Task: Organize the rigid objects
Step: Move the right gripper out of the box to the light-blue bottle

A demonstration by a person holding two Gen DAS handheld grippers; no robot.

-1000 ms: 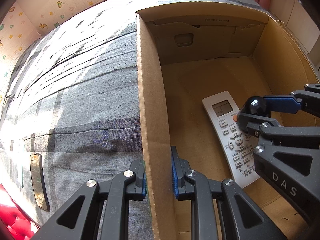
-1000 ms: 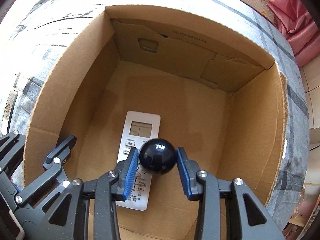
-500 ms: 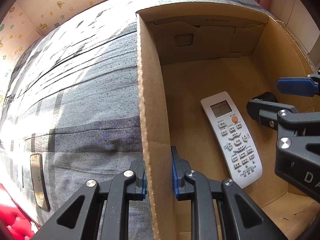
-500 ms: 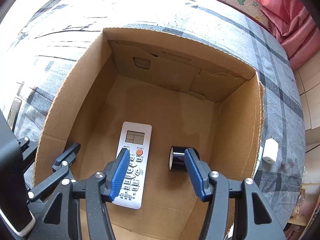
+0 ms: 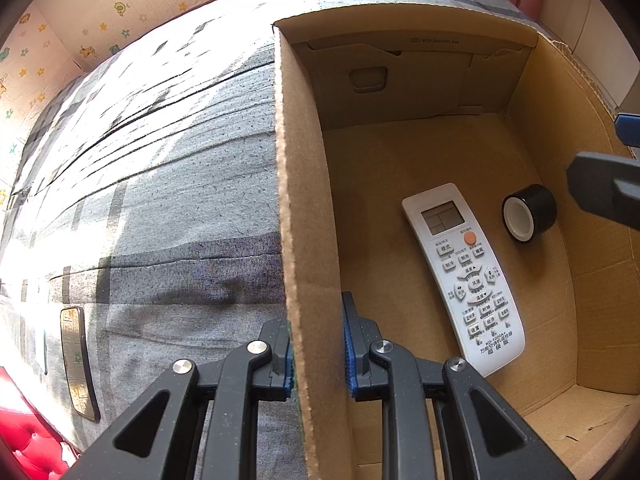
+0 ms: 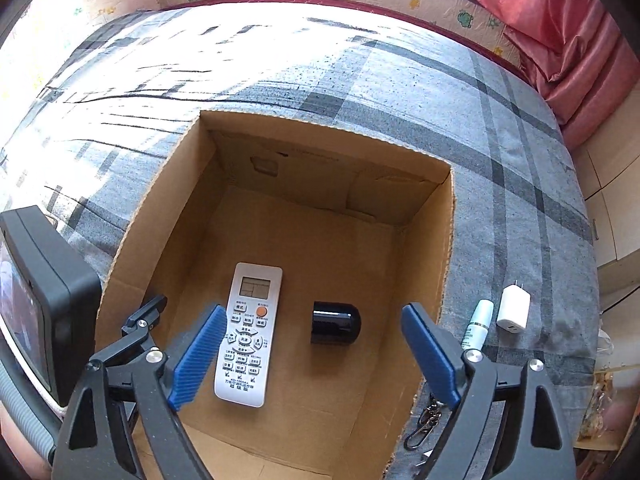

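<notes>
Nearest, the left gripper (image 5: 316,350) is pinched tight on the left wall of the open brown cardboard box (image 5: 304,208), steadying it on the grey plaid bedcover (image 6: 400,80). The right gripper (image 6: 312,360) hangs over the box with its blue-padded jaws spreading wide and nothing between them. On the box floor below lie a long white plastic remote control (image 6: 250,332) and, just to its right without touching, a small glossy black capsule-shaped container (image 6: 335,323) on its side. That container looks light, hard and slick; being round, I'd guess it rolls easily, so it is best taken across its straight middle. Right of the box, still on the bedcover, wait a slim white tube (image 6: 476,324), a white plug adapter (image 6: 513,309) and a metal key clip (image 6: 424,424).
</notes>
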